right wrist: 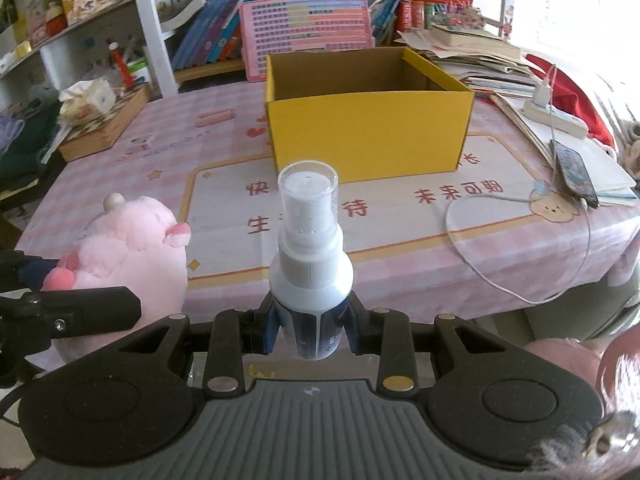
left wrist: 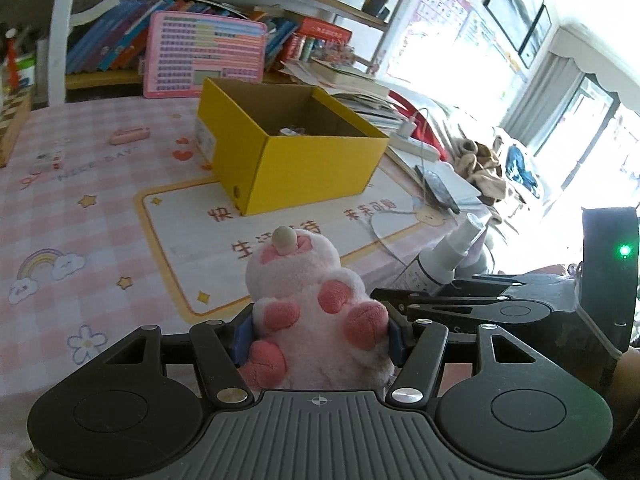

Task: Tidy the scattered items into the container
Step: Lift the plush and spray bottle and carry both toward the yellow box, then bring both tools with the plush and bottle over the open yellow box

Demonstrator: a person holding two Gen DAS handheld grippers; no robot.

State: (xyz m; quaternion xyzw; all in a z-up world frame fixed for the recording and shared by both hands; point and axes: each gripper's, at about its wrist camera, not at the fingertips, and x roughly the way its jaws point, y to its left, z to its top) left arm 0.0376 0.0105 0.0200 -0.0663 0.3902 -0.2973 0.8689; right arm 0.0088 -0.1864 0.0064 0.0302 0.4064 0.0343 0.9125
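pink checked tablecloth [right wrist: 120, 184], yellow cardboard box [right wrist: 368, 128]; left tongs [left wrist: 318, 340] pinch fluffy plush [left wrist: 312, 312], right tongs [right wrist: 312, 326] pinch smooth spray bottle [right wrist: 310, 264].

The pink plush toy [left wrist: 316, 312] is showing a fuzzy, matt pile with a smooth beige knob on its head, while the spray bottle [right wrist: 310, 276] is looking like glossy white plastic under a clear plastic cap. The yellow box [right wrist: 368, 120] is showing matt cardboard, plain brown inside, and the table [right wrist: 400, 240] is wearing a smooth printed checked cover that is catching a slight sheen. Both grippers are presenting matt black plastic links, small shiny metal pins and a ribbed grey body.
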